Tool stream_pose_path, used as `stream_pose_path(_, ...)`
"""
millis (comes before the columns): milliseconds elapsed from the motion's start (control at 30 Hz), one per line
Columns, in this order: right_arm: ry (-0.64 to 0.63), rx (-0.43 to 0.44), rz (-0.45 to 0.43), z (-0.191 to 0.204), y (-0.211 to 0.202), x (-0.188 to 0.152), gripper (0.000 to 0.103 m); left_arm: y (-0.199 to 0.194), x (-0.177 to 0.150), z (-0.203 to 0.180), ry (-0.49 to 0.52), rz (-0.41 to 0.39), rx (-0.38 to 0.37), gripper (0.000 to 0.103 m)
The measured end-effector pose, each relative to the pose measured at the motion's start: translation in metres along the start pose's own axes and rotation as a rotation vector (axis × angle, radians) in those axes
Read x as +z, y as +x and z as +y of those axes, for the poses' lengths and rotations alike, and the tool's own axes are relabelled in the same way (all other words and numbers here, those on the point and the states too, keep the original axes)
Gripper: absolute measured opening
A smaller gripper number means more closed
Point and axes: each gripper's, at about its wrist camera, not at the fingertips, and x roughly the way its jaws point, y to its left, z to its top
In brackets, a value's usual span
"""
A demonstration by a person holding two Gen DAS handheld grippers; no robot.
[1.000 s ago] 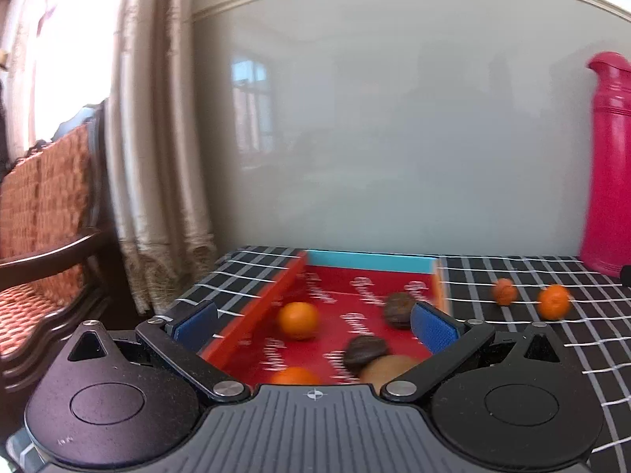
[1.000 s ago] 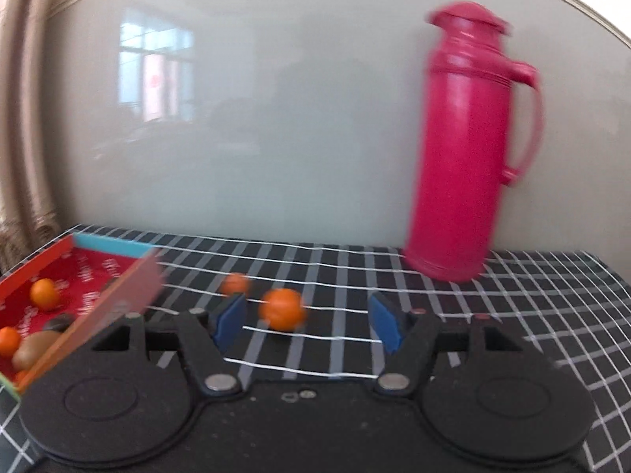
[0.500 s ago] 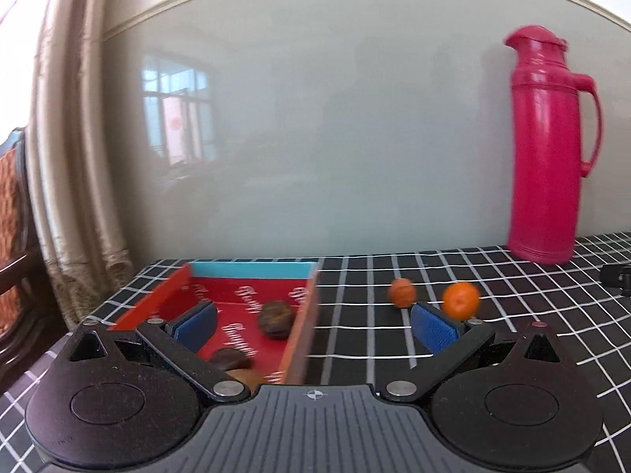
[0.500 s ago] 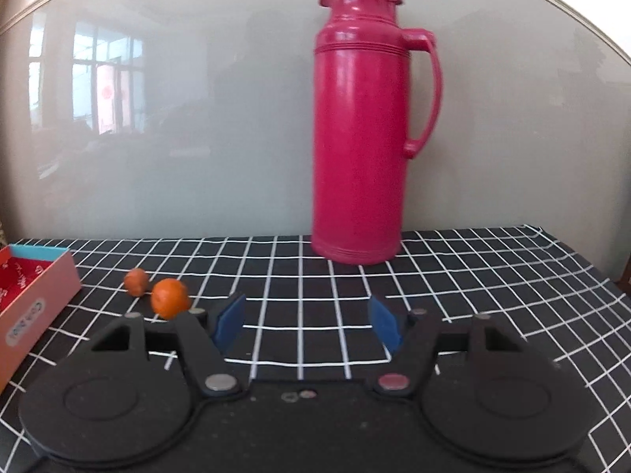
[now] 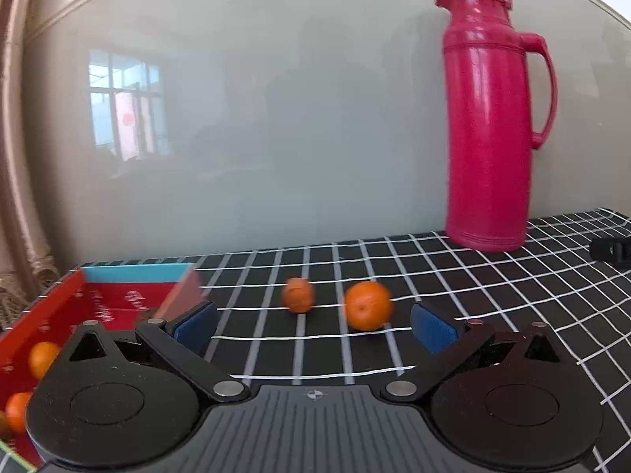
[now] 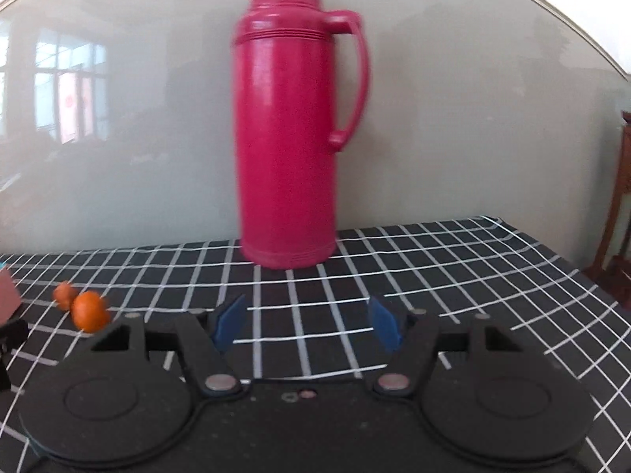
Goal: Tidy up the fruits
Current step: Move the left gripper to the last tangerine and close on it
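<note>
Two loose fruits lie on the black checked cloth: a round orange tangerine (image 5: 367,305) and a smaller wrinkled orange fruit (image 5: 298,295) just behind it to the left. My left gripper (image 5: 313,325) is open, its blue pads apart, and both fruits sit a little beyond the gap. A red box (image 5: 59,315) with a blue far wall holds tangerines (image 5: 41,358) at the left edge. In the right wrist view the same tangerine (image 6: 90,311) and small fruit (image 6: 63,293) lie far left. My right gripper (image 6: 305,321) is open and empty, facing the flask.
A tall pink thermos flask (image 6: 292,134) stands at the back of the table against a glossy grey wall; it also shows as the flask (image 5: 489,118) at the right. A black object (image 5: 611,250) lies at the right edge. A curtain (image 5: 15,157) hangs left.
Both views have swept to the right. The red box slid from between the left pads to the left edge, and the two loose fruits came in front of the left gripper. The flask moved toward centre.
</note>
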Motion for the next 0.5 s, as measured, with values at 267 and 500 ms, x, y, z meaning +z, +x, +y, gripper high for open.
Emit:
stream_pose_path(267, 0.045, -0.049, 0.015, -0.026, 0.014, 0.000, 0.068, 0.029, 0.007, -0.024, -0.017, 0.024, -0.027, 0.103)
stream_pose_path(500, 0.059, -0.068, 0.036, -0.037, 0.026, 0.001, 0.068, 0.051, 0.007, -0.041, -0.004, 0.068, -0.026, 0.101)
